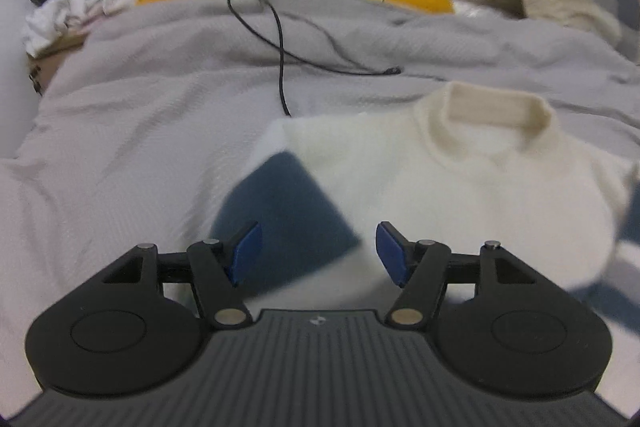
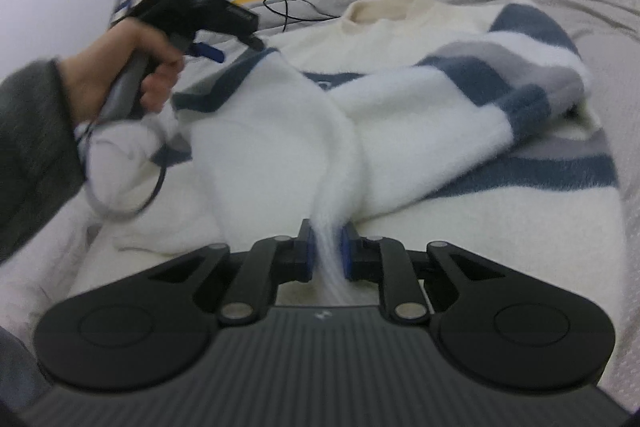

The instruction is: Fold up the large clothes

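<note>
Bunching between right gripper jaws, blurred sweater fold

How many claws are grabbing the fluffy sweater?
1. The right claw is shut on a pinch of the fluffy white sweater with blue and grey stripes. The left claw hangs open above it, holding nothing.

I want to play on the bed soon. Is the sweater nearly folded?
Not yet, about halfway. Done: the sweater lies flat on the bed, with one sleeve already laid across it. In hand: the right gripper pinches a fold of its white fabric. The left gripper is open and holds nothing. Left: the other side and the final fold of the body.
</note>
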